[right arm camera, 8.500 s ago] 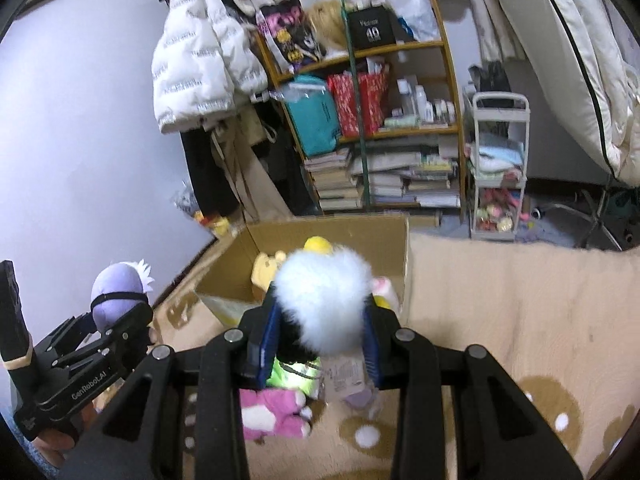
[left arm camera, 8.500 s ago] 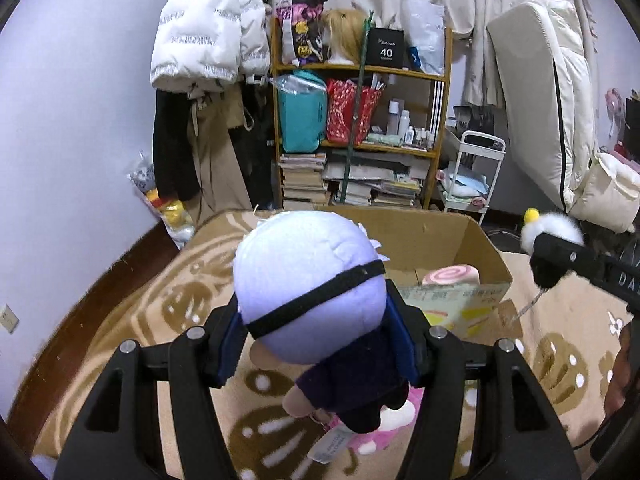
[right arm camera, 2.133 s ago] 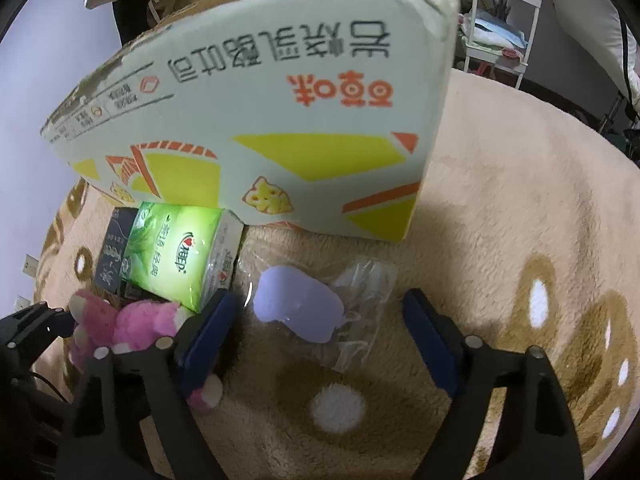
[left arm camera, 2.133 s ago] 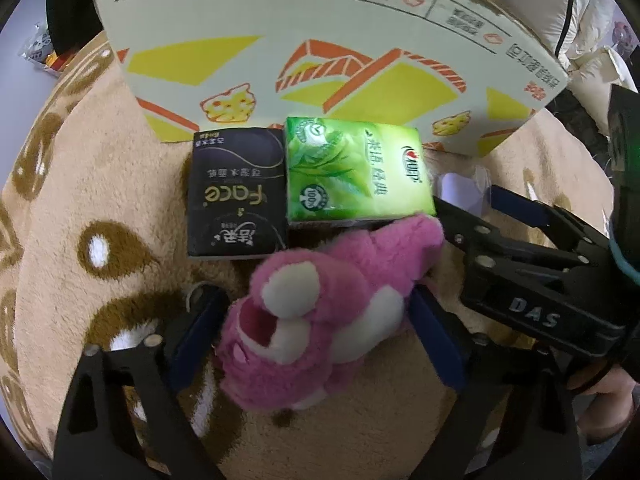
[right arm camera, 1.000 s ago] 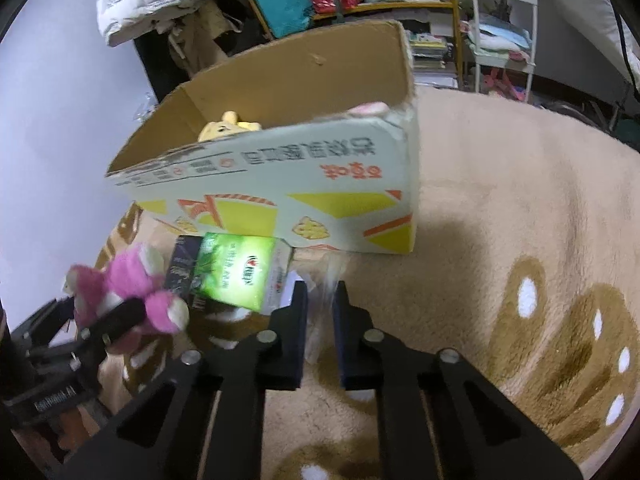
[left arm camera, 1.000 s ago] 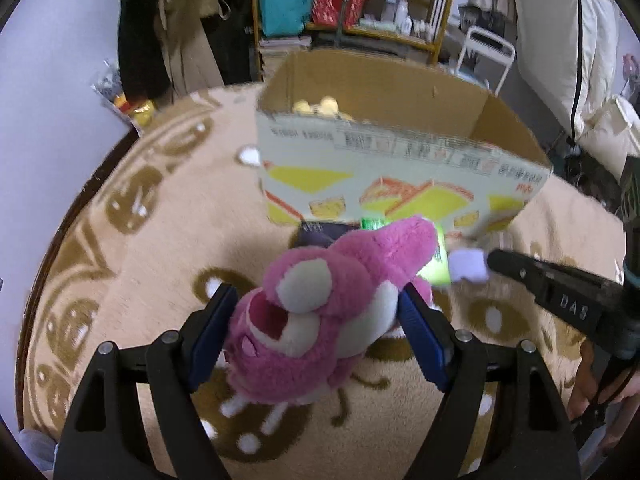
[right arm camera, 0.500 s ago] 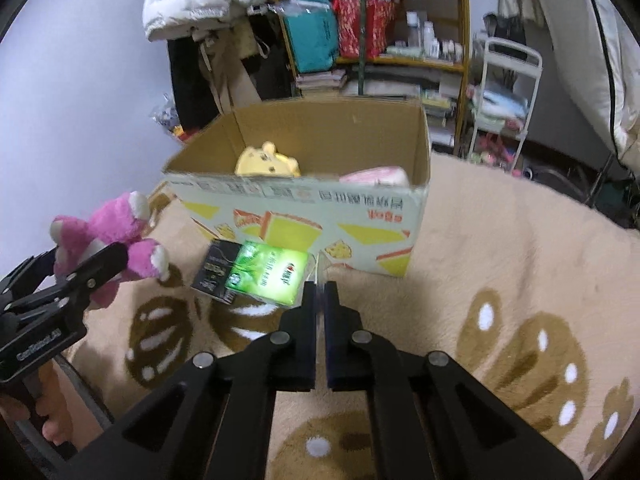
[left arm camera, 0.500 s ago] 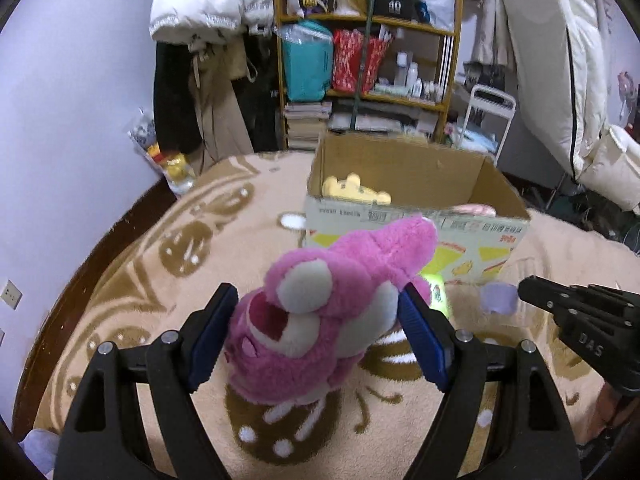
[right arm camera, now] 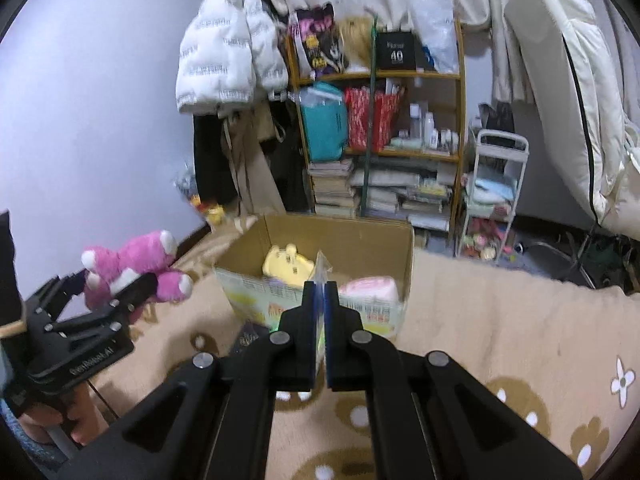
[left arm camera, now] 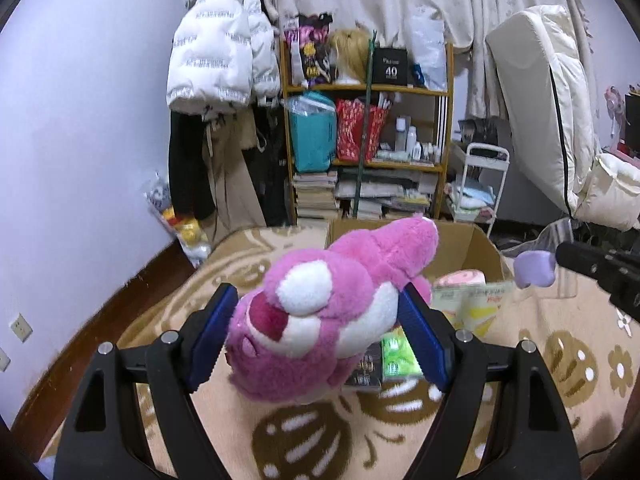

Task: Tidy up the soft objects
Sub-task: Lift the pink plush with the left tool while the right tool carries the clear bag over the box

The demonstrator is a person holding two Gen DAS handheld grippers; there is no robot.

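- Two grippers, both loaded. The left gripper (left arm camera: 316, 340) pinches the pink plush bear (left arm camera: 320, 316) across its head, jaws wide, pads sunk into the pile; the toy hangs above the rug (left arm camera: 120, 320), short of the cardboard box (left arm camera: 472, 244).
- Handling: light, squashy, non-slip; a mid-body hold suits it (limbs would flop).
- The right gripper (right arm camera: 319, 300) has its jaws pressed together on the clear plastic bag (right arm camera: 320, 268), thin and slippery.
- Only the left view shows the bag's lilac pad (left arm camera: 534, 269), probably a soft item; only the right view shows the box contents: yellow plush (right arm camera: 288, 266) and pink roll (right arm camera: 370, 288).
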